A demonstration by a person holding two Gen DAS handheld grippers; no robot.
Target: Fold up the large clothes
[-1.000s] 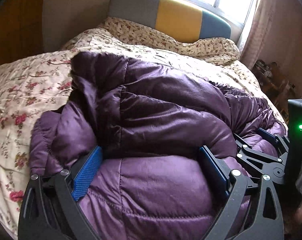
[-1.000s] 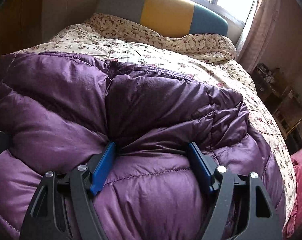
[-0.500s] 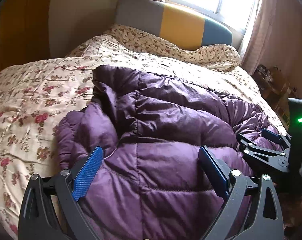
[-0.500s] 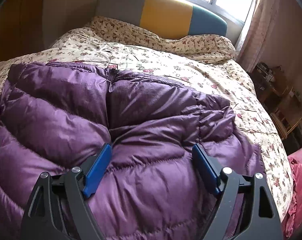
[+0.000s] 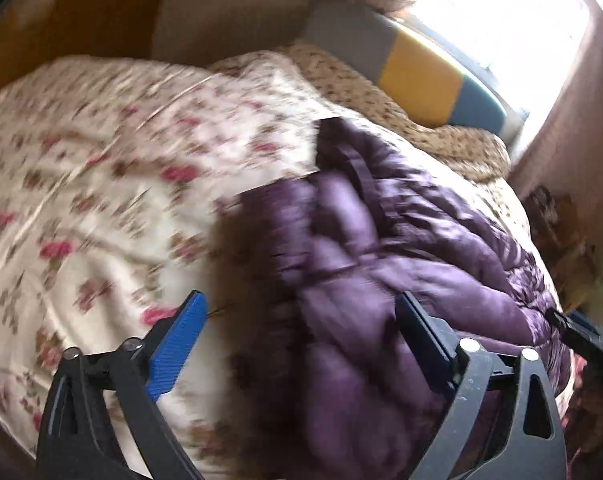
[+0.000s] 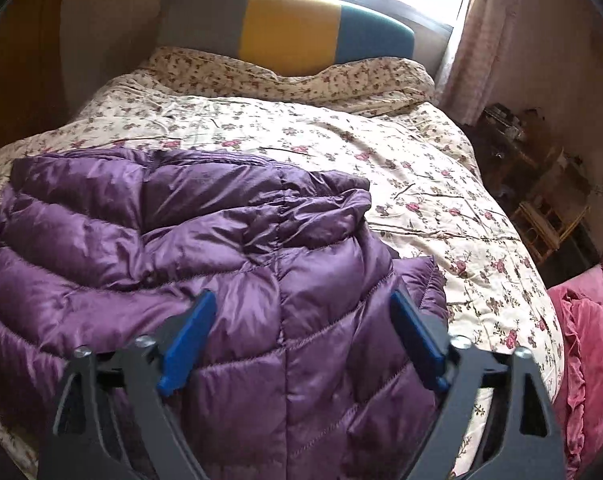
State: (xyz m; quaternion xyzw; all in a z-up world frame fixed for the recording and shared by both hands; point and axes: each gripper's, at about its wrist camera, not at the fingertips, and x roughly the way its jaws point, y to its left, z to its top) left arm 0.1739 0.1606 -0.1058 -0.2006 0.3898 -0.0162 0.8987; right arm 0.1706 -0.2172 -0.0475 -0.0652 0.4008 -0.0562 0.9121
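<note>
On the flowered bedspread (image 6: 381, 168) lies the purple jacket (image 6: 229, 248), bunched in loose folds near the foot of the bed. The left gripper (image 5: 301, 332) and the right gripper (image 6: 301, 320) hang above it, both spread wide, holding nothing.

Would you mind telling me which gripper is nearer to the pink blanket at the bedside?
Right. The right gripper hangs open over the purple jacket, with the pink blanket just to its right; the left gripper is open at the jacket's far edge.
</note>
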